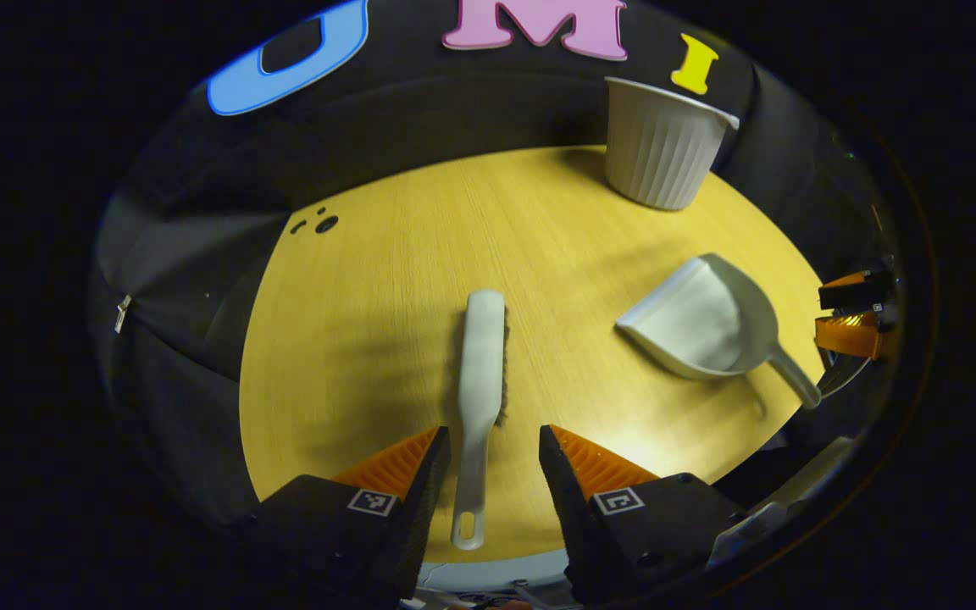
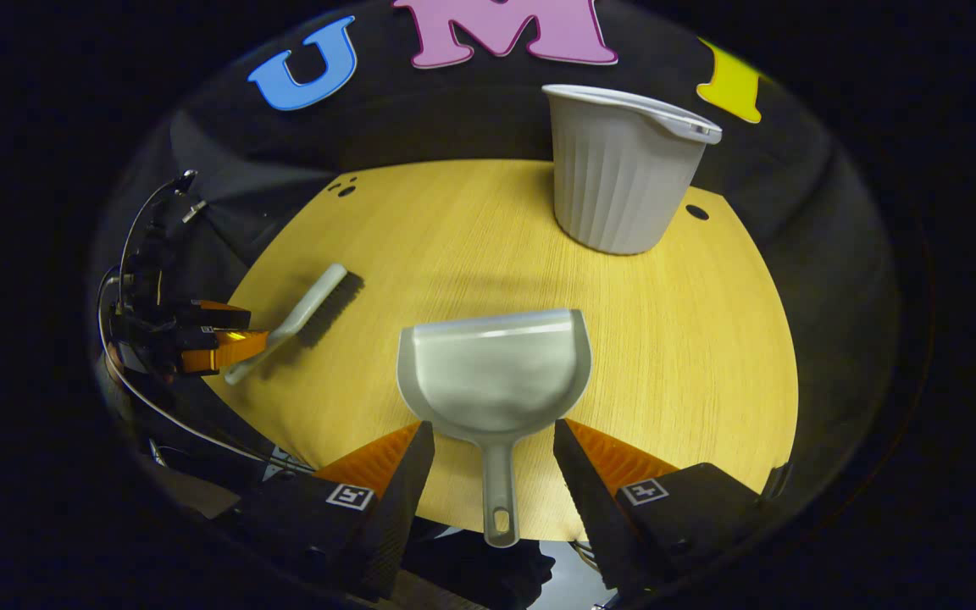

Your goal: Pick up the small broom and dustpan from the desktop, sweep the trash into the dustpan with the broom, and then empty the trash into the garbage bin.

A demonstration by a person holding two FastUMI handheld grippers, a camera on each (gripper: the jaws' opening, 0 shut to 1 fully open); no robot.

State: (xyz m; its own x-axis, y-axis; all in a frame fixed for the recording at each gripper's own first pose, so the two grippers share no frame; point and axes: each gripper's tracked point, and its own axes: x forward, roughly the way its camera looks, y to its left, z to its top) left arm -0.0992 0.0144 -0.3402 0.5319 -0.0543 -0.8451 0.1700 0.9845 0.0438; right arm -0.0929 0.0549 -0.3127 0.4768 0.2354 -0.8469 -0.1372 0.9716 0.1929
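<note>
Yellow wood-grain worktop carried all the task's things, with black cloth behind. Left claw stood wide apart astride the handle of the small broom – neither finger touching it – while the right claw stood equally wide about the handle of the dustpan, gripping nothing. Both tools lay flat on the wood, well apart; the ribbed white garbage bin stood upright at the far edge. No trash could be made out on the surface. Judged step: the pick-up, each claw lined up but not yet closed. Next move would call for easing down until the handles sit between the pads, then closing – squarely, lest a slim handle twist.
</note>
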